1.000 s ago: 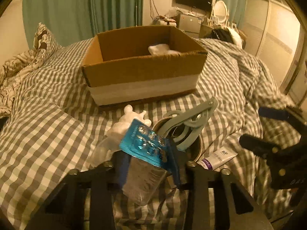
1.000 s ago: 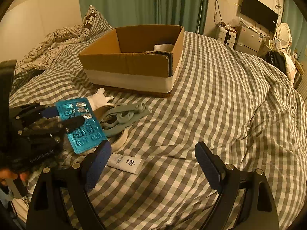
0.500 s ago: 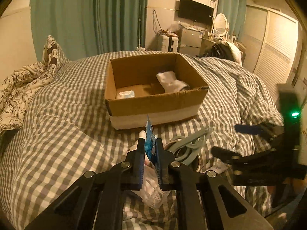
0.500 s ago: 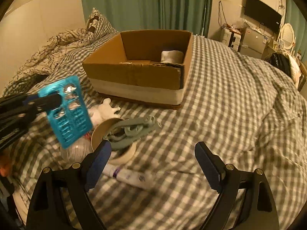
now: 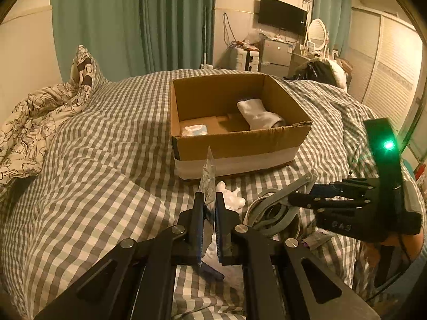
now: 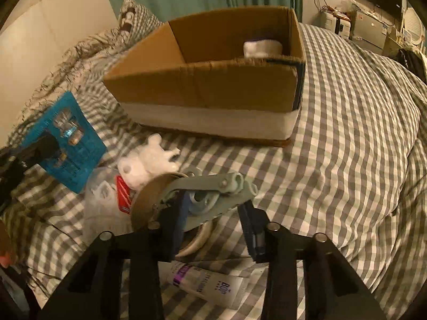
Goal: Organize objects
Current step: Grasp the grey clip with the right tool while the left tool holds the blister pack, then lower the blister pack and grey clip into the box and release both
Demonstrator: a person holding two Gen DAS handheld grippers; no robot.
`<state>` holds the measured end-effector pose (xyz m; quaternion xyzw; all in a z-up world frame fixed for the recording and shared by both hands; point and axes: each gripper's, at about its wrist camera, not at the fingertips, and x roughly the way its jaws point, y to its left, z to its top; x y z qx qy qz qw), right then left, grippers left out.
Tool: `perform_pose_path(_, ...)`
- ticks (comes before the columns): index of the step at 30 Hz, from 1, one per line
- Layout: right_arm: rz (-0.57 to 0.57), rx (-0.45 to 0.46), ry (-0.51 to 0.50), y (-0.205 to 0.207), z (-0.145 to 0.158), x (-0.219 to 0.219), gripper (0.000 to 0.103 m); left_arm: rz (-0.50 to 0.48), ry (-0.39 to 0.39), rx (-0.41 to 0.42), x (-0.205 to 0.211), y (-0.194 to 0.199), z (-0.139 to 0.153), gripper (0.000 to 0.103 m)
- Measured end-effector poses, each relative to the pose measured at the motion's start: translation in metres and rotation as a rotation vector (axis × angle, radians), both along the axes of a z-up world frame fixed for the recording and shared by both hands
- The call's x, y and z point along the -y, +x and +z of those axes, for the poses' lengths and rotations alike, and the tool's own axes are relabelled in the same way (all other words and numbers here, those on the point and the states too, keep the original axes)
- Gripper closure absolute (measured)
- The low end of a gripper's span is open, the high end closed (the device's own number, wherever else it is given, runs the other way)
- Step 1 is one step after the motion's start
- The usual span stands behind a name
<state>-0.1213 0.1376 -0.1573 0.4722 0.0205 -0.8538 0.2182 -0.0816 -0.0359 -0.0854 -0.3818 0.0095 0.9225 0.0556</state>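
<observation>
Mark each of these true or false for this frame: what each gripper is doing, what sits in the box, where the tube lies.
1. The left gripper is shut on the blister pack. True.
2. The cardboard box is empty. False: a white sock lies inside.
3. The right gripper is open around the grey clip. True.
4. The tube lies in the box. False: it lies on the bed.

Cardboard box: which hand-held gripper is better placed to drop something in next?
Left. The left hand-held gripper already clamps the blue blister pack, facing the cardboard box; the right hand-held gripper grips nothing.
</observation>
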Motion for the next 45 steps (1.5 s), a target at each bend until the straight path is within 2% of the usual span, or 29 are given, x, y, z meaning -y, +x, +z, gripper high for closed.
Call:
perform_pose_path(5,0.036,-0.065,-0.003,0.014,0.029,0.003,0.083,0.01,0.017,-0.019,0.001,0.004,0.008,0.096)
perform_pose_path(8,0.051,-0.118,0.015,0.024,0.05,0.003,0.086,0.007,0.033,-0.04,0.0,0.007,0.019,0.096)
perform_pose_path(12,0.063,-0.194,0.03,0.037,0.08,0.0,0.087,0.003,0.039,-0.071,-0.003,0.011,0.033,0.096)
perform_pose_path(21,0.08,-0.285,0.021,0.047,0.124,-0.009,0.089,-0.015,0.058,-0.111,-0.01,0.008,0.06,0.096)
perform_pose_path(24,0.089,-0.281,-0.034,0.041,0.135,-0.013,0.089,-0.019,0.062,-0.115,-0.01,0.005,0.061,0.096)
perform_pose_path(30,0.092,-0.233,-0.072,0.028,0.127,-0.012,0.089,-0.025,0.066,-0.088,-0.012,-0.001,0.052,0.096)
perform_pose_path(33,0.095,-0.202,0.011,0.023,0.101,-0.003,0.089,-0.023,0.067,-0.071,-0.012,-0.003,0.045,0.096)
perform_pose_path(36,0.09,-0.145,0.0,0.02,0.079,-0.005,0.089,-0.018,0.067,-0.057,-0.011,-0.005,0.039,0.096)
perform_pose_path(40,0.103,-0.117,0.092,0.016,0.051,0.001,0.089,-0.018,0.071,-0.042,-0.011,-0.007,0.033,0.096)
perform_pose_path(42,0.104,-0.094,0.07,0.017,0.042,-0.002,0.089,-0.021,0.067,-0.037,-0.012,-0.007,0.031,0.096)
perform_pose_path(45,0.101,-0.096,0.031,0.017,0.051,-0.007,0.089,-0.022,0.068,-0.03,-0.013,-0.008,0.03,0.096)
